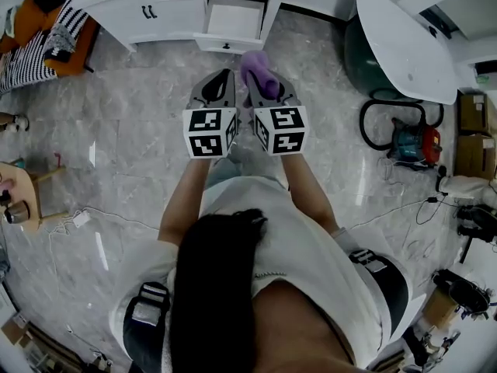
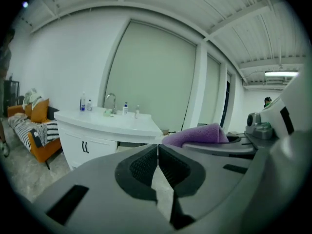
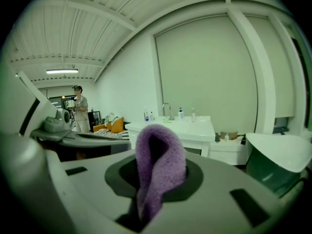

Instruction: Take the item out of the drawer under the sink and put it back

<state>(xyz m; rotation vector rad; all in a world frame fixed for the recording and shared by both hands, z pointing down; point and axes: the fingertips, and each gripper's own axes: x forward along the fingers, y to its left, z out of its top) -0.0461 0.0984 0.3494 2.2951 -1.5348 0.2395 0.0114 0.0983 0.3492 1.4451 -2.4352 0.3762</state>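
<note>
Currently | cloth [image 3: 158,165]: purple, fluffy, folded, pinched in right gripper [image 1: 269,93], near open drawer [image 1: 227,43] | left gripper [image 2: 157,162]: jaws together, empty | around: white sink cabinet [image 1: 155,10] ahead, marble floor [image 1: 140,130] between, vacuum cleaner [image 1: 411,142] right.

Grey marble floor [image 1: 116,154] gleams; an orange sofa [image 1: 29,15] sits upper left, a white tub [image 1: 404,41] upper right. A strip light [image 3: 63,71] glows on the ribbed ceiling [image 3: 97,28].

Pretty much everything is carried by the glossy grey marble floor [image 1: 132,130], where a white sink cabinet [image 1: 163,10] with its drawer [image 1: 233,22] pulled open, an orange sofa [image 1: 74,49], a small vacuum [image 1: 411,142], some cardboard boxes [image 1: 472,134] and a loose white cable [image 1: 116,217] are parked.
</note>
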